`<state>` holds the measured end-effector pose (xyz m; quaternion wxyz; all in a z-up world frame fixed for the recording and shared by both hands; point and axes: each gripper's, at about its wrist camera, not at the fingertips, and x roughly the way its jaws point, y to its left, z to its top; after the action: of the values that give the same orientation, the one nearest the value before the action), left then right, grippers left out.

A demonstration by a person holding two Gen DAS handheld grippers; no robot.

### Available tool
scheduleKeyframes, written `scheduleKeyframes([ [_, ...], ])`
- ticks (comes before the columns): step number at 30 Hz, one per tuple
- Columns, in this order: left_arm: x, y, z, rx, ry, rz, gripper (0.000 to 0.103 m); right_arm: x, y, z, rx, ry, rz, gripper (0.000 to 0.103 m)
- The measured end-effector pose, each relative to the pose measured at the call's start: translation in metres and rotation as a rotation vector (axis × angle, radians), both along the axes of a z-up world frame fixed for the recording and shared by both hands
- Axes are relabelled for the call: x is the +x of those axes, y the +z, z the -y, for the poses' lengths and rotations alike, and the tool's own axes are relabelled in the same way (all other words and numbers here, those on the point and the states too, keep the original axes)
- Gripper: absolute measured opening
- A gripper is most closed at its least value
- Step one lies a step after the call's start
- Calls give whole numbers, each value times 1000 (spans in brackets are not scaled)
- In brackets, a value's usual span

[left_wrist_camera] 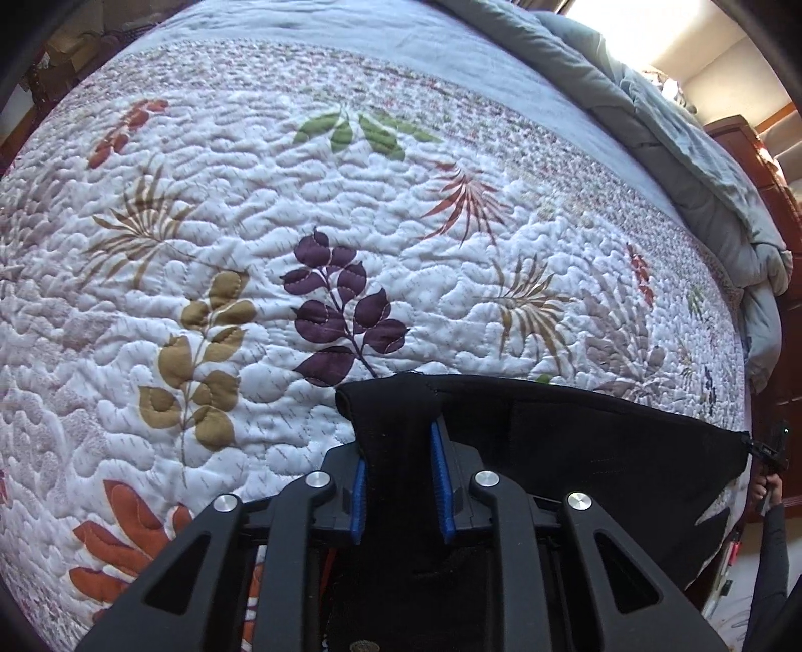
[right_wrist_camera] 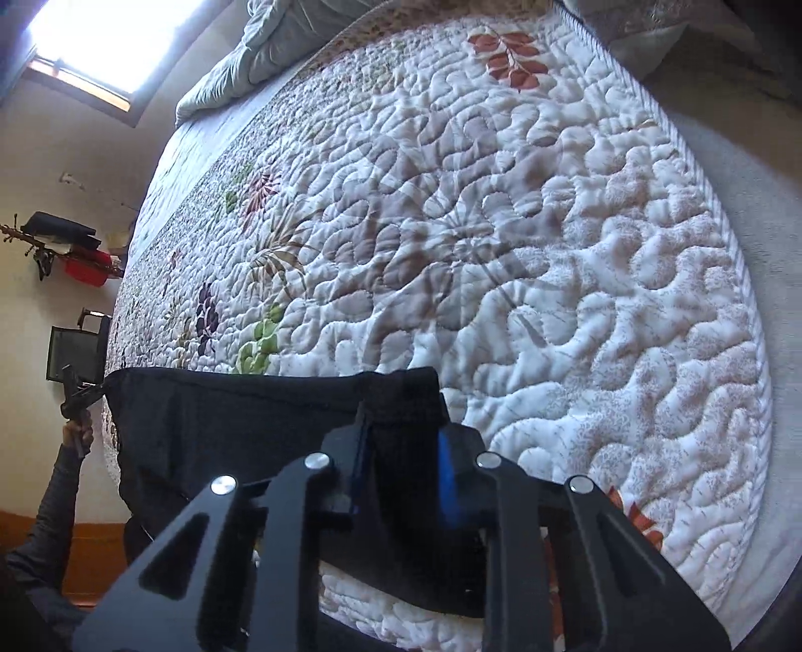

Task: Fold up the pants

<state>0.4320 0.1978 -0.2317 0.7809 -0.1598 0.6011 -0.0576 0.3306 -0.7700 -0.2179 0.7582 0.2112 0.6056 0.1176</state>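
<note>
Black pants [left_wrist_camera: 576, 436] hang stretched between the two grippers, above a quilted bedspread. In the left wrist view my left gripper [left_wrist_camera: 398, 451] is shut on one corner of the pants, black cloth bunched between its blue pads [left_wrist_camera: 441, 481]. The taut top edge runs right to the other gripper [left_wrist_camera: 774, 451], small at the frame's edge. In the right wrist view my right gripper [right_wrist_camera: 401, 451] is shut on the opposite corner of the pants [right_wrist_camera: 225, 426], cloth filling the gap between its fingers. The far left gripper [right_wrist_camera: 80, 396] shows there, held by a hand in a dark sleeve.
The bed is covered by a white quilt [left_wrist_camera: 301, 225] printed with coloured leaves. A rumpled grey duvet [left_wrist_camera: 702, 150] lies along its far side. A wooden cabinet [left_wrist_camera: 762, 165] stands beyond the bed. A bright window [right_wrist_camera: 95, 45] and a wall shelf [right_wrist_camera: 70, 246] appear in the right wrist view.
</note>
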Motion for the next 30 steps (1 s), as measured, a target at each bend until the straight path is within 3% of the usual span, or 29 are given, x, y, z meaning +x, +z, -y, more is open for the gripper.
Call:
scheduleKeyframes([
  [7,-30,40,1,-60,20,93,19,-32,39,1,-67,-29,74,21],
  [9,-42,55,1,-73,21,124,19,-48,54,6,-128,-65,107,7],
  [10,-49,62,-1,-84,23,138,19,-53,59,10,-147,-82,116,8],
  [11,-56,68,-3,-99,22,151,19,-65,68,16,-183,-121,140,0],
  [12,-65,75,-1,-103,17,169,19,-72,73,23,-214,-146,155,0],
  [16,-96,87,13,-89,-40,203,19,-106,68,30,-119,-185,145,0],
  [18,-98,80,15,-70,-48,173,17,-114,51,23,-75,-178,80,8],
  [20,-91,76,11,-70,-37,162,17,-112,42,22,-32,-193,47,33],
  [26,-73,82,12,-59,-20,167,17,-68,13,22,17,-211,0,42],
  [30,-70,82,1,-55,20,169,8,-36,-13,35,37,-215,-25,44],
])
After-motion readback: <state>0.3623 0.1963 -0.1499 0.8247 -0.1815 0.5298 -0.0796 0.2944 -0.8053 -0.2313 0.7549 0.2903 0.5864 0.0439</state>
